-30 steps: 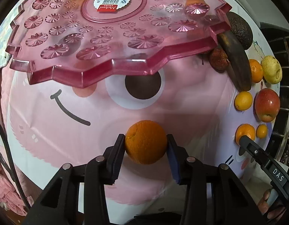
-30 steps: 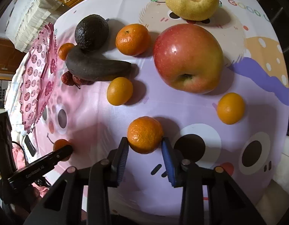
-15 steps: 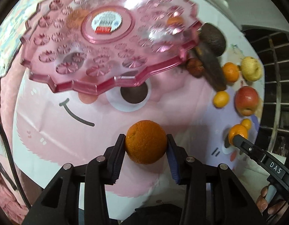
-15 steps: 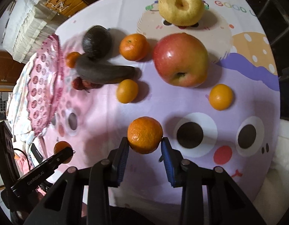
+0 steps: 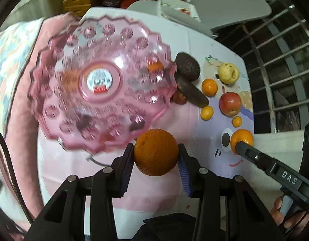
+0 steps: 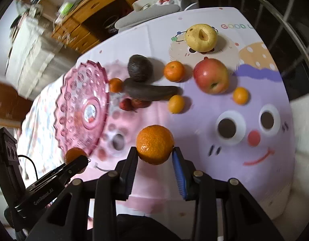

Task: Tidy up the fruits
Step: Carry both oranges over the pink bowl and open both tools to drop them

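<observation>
Both grippers were closed on fruit. Held above the cartoon-printed pink and lilac tablecloth (image 5: 166, 198), the left gripper (image 5: 156, 156) had its blue-padded jaws only as far apart as the round, dimpled orange (image 5: 156, 152) between them, both pads pressing on its sides. That orange's stem dimple faced up and to the left in the left wrist view; being round, it showed no long axis. Beyond it, the translucent pink scalloped plastic plate (image 5: 74, 92) sat at the table's left, blurred, with a white and red label at its centre.

The right gripper (image 6: 154, 152) likewise had its jaws closed on a smaller orange mandarin (image 6: 154, 144), pads touching each side, its stem dimple turned toward the camera and slightly left.

On the cloth behind, left to right in the right wrist view: a dark avocado (image 6: 140, 70) touching a blackened banana (image 6: 152, 92), whose long axis ran left to right; a mandarin (image 6: 174, 70); a red apple (image 6: 211, 76); and, farther back, a yellow pear (image 6: 201, 37).
</observation>
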A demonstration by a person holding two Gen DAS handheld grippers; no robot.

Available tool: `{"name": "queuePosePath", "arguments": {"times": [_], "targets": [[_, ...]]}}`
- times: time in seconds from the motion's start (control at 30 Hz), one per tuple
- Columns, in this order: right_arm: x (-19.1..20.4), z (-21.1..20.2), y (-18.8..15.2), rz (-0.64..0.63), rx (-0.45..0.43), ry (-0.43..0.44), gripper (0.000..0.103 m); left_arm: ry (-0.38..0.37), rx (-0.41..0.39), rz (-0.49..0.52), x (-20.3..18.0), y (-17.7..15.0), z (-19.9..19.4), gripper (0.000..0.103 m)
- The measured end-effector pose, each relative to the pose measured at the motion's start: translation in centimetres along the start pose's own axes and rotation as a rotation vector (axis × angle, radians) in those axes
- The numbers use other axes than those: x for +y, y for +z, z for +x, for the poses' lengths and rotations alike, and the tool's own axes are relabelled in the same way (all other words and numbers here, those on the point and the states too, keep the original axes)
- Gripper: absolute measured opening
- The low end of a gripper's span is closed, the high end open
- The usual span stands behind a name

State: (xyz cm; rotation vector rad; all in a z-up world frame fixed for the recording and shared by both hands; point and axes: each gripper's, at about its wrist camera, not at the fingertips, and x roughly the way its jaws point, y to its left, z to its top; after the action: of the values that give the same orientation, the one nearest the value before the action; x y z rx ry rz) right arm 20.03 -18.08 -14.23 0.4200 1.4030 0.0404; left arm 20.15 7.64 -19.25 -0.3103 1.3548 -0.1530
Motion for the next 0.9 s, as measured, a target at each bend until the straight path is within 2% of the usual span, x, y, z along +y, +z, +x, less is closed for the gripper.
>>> {"name": "queuePosePath", "arguments": {"times": [0.13, 0.33, 0.57, 0.9], "targets": [[3.2, -0.4, -1.2, 0.035, -0.052, 0.003, 0.036, -0.012, -0.011, 0.091, 1.8, 0.3, -2.8, 0.041], [7.5, 0.6, -2.6, 0.070, -0.104, 0.039, 0.036, -0.001, -0.030, 0.179, 5.2, 1.7, -4.4, 0.041], [11.9, 3.0, -3.5, 0.071, -0.097, 0.079, 0.036, 0.009, -0.013, 0.212, 9.5, 3.8, -4.1, 0.041], [15.8, 6.3, -3.2, 0.084, -0.049, 0.113, 0.036, 0.004, 0.020, 0.229, 12.7, 5.4, -3.2, 0.041]]}}
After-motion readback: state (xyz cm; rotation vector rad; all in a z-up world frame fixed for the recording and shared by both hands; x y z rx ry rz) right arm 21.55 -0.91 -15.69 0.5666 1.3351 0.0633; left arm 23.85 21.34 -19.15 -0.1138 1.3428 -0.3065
